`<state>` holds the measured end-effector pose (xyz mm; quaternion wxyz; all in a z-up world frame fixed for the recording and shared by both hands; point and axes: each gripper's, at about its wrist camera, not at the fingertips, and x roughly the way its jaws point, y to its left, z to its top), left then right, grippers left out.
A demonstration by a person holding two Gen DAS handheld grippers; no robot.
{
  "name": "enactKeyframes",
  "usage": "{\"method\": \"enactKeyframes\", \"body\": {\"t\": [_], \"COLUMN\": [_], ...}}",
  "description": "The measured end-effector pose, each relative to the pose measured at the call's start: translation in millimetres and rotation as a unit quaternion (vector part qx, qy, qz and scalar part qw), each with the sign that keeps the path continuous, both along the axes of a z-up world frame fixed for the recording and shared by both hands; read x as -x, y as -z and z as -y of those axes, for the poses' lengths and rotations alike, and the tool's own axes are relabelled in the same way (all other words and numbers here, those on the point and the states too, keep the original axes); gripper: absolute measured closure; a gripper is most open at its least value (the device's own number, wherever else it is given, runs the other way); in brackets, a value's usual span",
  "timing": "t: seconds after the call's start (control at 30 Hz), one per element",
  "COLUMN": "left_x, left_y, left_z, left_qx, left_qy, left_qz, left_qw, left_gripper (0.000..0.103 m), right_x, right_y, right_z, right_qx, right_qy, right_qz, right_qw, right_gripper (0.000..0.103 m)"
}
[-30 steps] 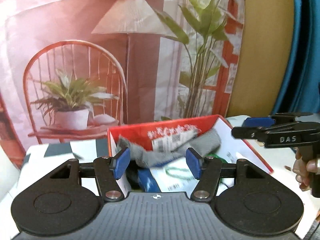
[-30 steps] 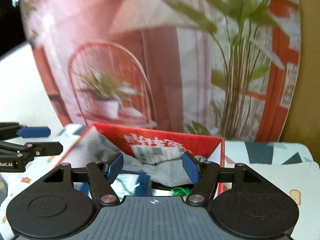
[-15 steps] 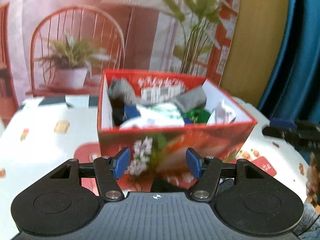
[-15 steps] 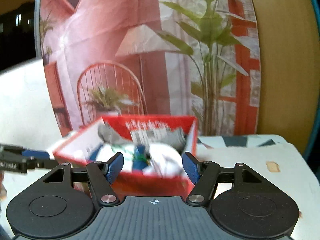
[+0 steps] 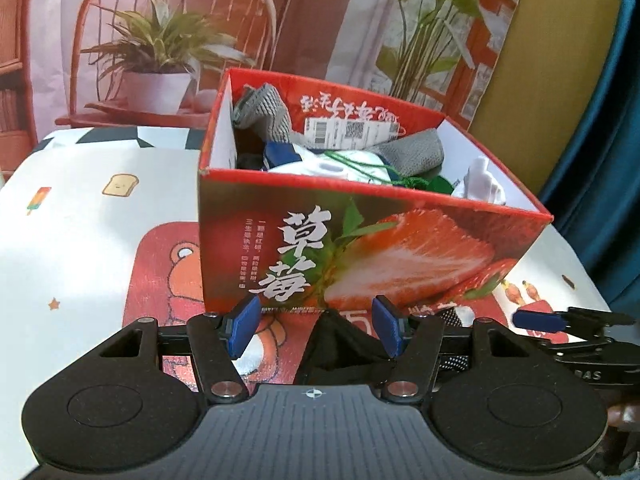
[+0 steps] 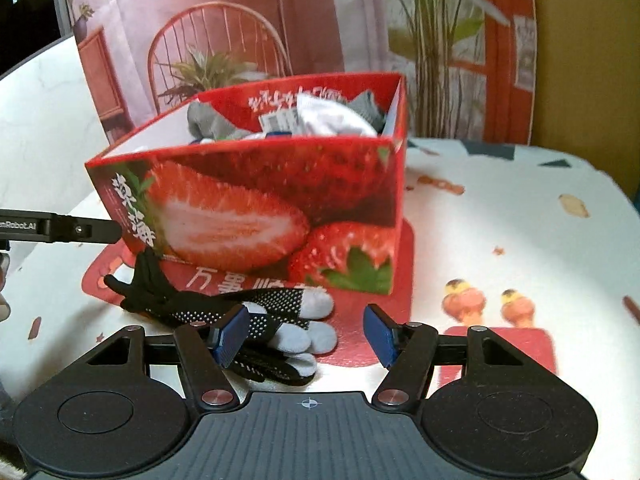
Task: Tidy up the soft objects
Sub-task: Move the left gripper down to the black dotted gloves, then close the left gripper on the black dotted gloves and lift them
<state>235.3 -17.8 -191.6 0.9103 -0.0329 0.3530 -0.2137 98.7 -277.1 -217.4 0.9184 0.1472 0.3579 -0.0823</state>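
A red strawberry-print box [image 5: 400, 264] [image 6: 352, 184] stands on the table and holds grey cloths [image 5: 264, 112], a white packet [image 5: 320, 166] and other soft items. A black dotted glove with grey fingertips [image 6: 264, 320] lies on the table in front of the box; in the left wrist view only a dark part [image 5: 340, 344] of it shows. My left gripper [image 5: 316, 332] is open and empty, low in front of the box above the glove. My right gripper [image 6: 306, 334] is open and empty, with the glove under its left finger.
The table has a white cloth [image 5: 80, 220] with cartoon prints and a red mat [image 6: 408, 280] under the box. A printed backdrop [image 5: 160, 40] with a chair and plants stands behind. A blue curtain [image 5: 612, 120] hangs at the right. The right gripper shows at the left wrist view's right edge [image 5: 560, 320].
Both grippers have pulled back from over the box and dropped low in front of it. The black glove on the table has come into view.
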Motion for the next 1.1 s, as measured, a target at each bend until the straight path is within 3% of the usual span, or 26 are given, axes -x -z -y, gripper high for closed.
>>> {"method": "enactKeyframes", "body": {"t": [0.13,0.23,0.37,0.57,0.73,0.83,1.1], "left_x": [-11.0,-18.5,-17.8,-18.8,-15.3,-14.6,-13.3], "left_y": [4.8,11.7,21.9,38.3,49.1,51.1,51.8], "left_z": [0.5,-0.4,5.4,12.7,14.0,11.1,8.8], "left_qx": [0.001,0.002,-0.018,-0.008,0.003,0.019,0.020], "left_qy": [-0.001,0.000,0.010,0.014,0.007,0.010,0.007], "left_qz": [-0.019,-0.040,-0.034,-0.042,-0.037,-0.039,-0.041], "left_qw": [0.9998,0.9992,0.9992,0.9990,0.9993,0.9990,0.9989], "left_gripper": [0.039,0.039,0.039,0.039,0.041,0.050,0.059], "right_x": [-11.7,-15.9,-20.7,-31.1,-37.4,-39.5,-36.1], "right_y": [14.9,22.3,29.3,27.8,24.6,22.8,22.8], "right_z": [-2.3,-10.1,-13.2,-13.1,-17.6,-20.5,-26.4], "right_qx": [-0.025,-0.016,-0.021,-0.012,-0.002,0.003,-0.011], "right_qy": [0.008,-0.001,-0.004,-0.035,-0.080,-0.103,-0.094], "right_qz": [0.000,0.001,-0.005,-0.022,-0.038,-0.046,-0.035], "right_qw": [1.000,1.000,1.000,0.999,0.996,0.994,0.995], "right_gripper": [0.042,0.042,0.040,0.039,0.053,0.060,0.070]}}
